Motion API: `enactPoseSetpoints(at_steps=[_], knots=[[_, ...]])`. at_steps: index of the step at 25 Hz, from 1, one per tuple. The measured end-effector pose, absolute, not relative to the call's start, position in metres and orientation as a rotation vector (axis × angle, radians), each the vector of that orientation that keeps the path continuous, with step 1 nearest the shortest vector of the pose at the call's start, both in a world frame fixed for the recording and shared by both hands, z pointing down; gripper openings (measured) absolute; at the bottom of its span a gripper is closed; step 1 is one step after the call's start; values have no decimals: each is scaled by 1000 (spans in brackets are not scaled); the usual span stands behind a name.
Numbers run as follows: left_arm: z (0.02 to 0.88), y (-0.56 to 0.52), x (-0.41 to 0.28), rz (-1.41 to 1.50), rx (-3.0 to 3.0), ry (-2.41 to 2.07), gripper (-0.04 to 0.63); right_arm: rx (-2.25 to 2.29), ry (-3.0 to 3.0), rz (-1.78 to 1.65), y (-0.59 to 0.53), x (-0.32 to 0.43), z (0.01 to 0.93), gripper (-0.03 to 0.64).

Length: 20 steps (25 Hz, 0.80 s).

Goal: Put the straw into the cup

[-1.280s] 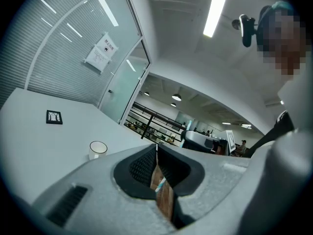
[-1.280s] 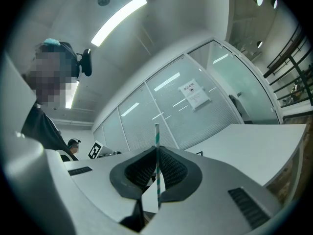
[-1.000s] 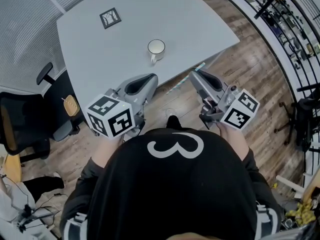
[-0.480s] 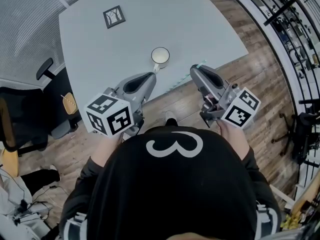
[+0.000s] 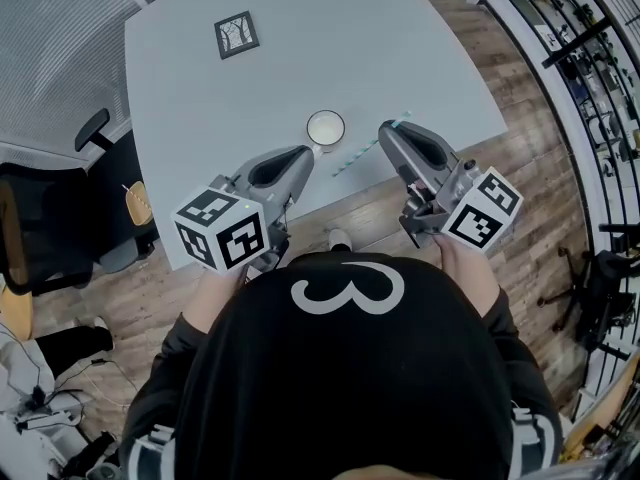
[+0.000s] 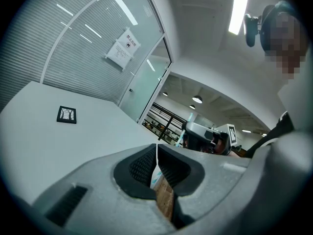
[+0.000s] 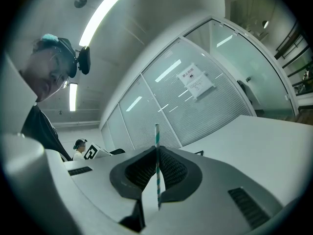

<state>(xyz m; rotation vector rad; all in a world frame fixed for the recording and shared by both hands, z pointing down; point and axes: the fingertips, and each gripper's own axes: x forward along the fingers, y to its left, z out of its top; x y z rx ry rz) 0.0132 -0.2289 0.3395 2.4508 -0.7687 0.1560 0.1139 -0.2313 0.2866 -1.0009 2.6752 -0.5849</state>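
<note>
The right gripper pinches the striped paper straw toward its far end. The longer part juts out to the near left, just right of the white cup on the grey table. The left gripper, just near-left of the cup, has its jaws pressed together on nothing. The straw is probably very light, thin and easily crushed, so a gentle pinch suits it. Its long free end may wobble when aimed at the cup's mouth.
</note>
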Motion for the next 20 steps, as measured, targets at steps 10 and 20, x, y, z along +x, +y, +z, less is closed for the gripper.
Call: enactPoseSetpoints(at_steps=[10, 20], knots=[[348, -254, 13, 141, 2405, -846, 23, -936, 2704, -597, -268, 116, 291, 26], [360, -272, 6, 136, 2352, -918, 23, -872, 2711, -652, -299, 112, 306, 26]])
